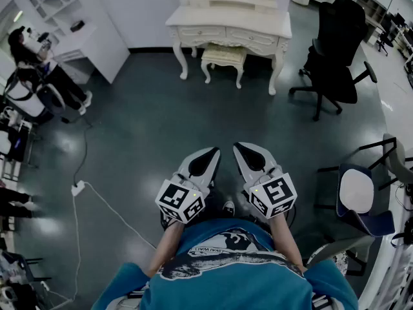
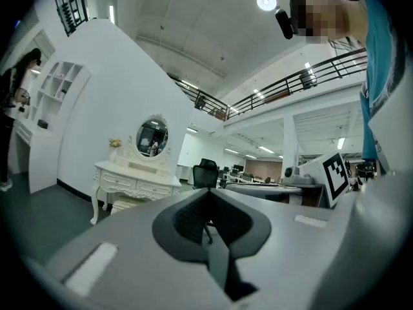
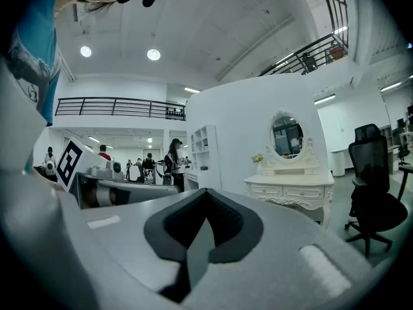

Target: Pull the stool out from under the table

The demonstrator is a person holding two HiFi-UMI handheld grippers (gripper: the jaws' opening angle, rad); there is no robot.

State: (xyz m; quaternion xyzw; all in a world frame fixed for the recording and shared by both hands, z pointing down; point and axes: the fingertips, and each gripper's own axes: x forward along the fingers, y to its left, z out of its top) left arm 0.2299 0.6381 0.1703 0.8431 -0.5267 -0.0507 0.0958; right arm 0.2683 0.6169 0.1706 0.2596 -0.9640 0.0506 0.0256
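Observation:
A cream stool (image 1: 224,58) with carved legs stands tucked under the front of an ornate cream dressing table (image 1: 229,23) at the far end of the room. The table (image 2: 137,178) shows small in the left gripper view, and its mirror and drawers (image 3: 297,187) show in the right gripper view. My left gripper (image 1: 215,151) and right gripper (image 1: 237,146) are held side by side close to my body, both shut and empty, pointing level toward the table. A wide stretch of dark floor lies between them and the stool.
A black office chair (image 1: 335,57) stands right of the table. A blue-framed chair (image 1: 361,196) sits at the right edge. A person (image 1: 39,66) stands by white shelving (image 1: 77,28) at the left. A white cable (image 1: 87,192) runs across the floor on the left.

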